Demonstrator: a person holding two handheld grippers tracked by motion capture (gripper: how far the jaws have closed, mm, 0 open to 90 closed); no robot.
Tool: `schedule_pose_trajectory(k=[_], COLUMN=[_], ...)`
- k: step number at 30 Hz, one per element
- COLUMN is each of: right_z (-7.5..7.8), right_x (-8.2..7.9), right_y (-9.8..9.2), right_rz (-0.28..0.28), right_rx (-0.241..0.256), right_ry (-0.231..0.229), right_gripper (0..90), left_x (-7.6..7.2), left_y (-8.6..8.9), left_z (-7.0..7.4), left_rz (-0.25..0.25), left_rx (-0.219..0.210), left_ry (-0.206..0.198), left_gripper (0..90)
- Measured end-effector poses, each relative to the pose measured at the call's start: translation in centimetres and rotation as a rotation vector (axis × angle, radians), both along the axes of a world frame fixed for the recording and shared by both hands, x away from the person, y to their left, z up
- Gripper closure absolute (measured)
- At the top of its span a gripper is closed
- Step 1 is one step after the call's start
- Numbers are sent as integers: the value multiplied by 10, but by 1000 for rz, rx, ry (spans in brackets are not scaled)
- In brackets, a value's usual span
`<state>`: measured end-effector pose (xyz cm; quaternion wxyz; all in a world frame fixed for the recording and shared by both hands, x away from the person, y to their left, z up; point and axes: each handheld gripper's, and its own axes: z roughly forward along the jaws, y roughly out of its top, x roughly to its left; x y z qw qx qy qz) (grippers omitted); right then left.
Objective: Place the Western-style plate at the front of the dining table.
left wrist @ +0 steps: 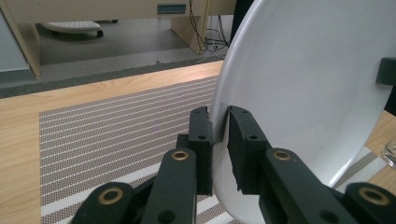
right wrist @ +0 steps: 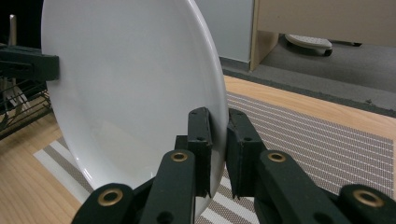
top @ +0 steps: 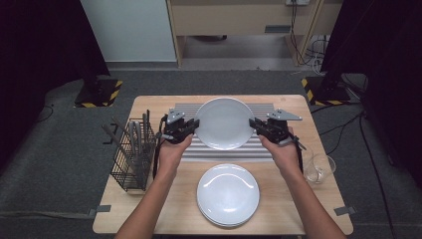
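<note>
Holding plate by opposite rims over striped mat, 2 grippers sharing load so it stays level. Left gripper clenched on left rim, right gripper clenched on right rim; jaws pinch edge in both gripper views. Stack sits nearer person. Cutlery basket left, glass right. Likely placing plate centred on mat.
</note>
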<state>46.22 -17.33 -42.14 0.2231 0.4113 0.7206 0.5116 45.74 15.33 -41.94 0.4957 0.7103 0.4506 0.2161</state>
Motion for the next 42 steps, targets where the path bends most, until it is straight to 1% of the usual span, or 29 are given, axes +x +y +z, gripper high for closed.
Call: schedule_pose_trajectory(k=[4,8,12,17,24,32,37,42], right_z=[3,4,3,1,-3,-4,-5,-8], right_x=[7,16,24,32,39,44,47,49], right_y=[1,1,1,2,3,5,6,6], right_rz=[-3,-7,-9,-13,-11,-4,1,0], right_rx=[-2,-6,1,2,2,2,7,12], right_ry=[-1,4,10,20,30,35,35,42], right_gripper=[810,807,806,806,806,807,807,805], left_x=[6,13,20,28,34,37,38,39], left_y=[0,-1,-1,-2,-1,1,1,2], left_z=[2,3,4,1,-3,-4,-5,-4], left_rz=[5,7,13,20,24,32,37,39], left_rx=[-3,5,8,8,10,12,13,21], left_ry=[-3,6,6,15,29,34,45,44], left_gripper=[797,797,797,795,795,794,794,795])
